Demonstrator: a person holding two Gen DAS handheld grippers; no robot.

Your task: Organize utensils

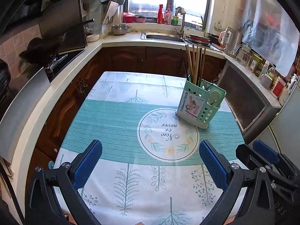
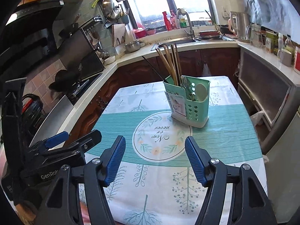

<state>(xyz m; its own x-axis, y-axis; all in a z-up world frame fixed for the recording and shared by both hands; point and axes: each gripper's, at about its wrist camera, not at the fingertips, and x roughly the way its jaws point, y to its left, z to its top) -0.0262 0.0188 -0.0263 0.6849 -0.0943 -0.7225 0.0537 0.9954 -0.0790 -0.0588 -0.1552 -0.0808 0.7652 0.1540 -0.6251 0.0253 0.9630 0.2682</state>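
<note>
The left hand-held gripper (image 1: pixel 150 161) hovers low over the near end of the bench (image 1: pixel 112 116), jaws spread wide with nothing between them. Just beside it, the right hand-held gripper (image 2: pixel 155 157) also stands spread and empty. Farther right on the bench, the mint utensil holder (image 1: pixel 200 105) stands upright, holding chopsticks (image 1: pixel 196 61) and cutlery.

Utensil holder (image 1: pixel 200 106) at my one o'clock – lower ends of chopsticks (image 1: pixel 195 63) hidden inside it. Spoon (image 1: pixel 214 97) in front compartment only partly visible; dark utensils beside it too tangled for me to tell apart. Small print on label (image 1: pixel 191 105) unreadable. Right gripper (image 1: pixel 262 154) at four o'clock in left wrist view cut off by frame edge. Tablecloth (image 1: pixel 120 116) near edge hidden beneath gripper bodies.
</note>
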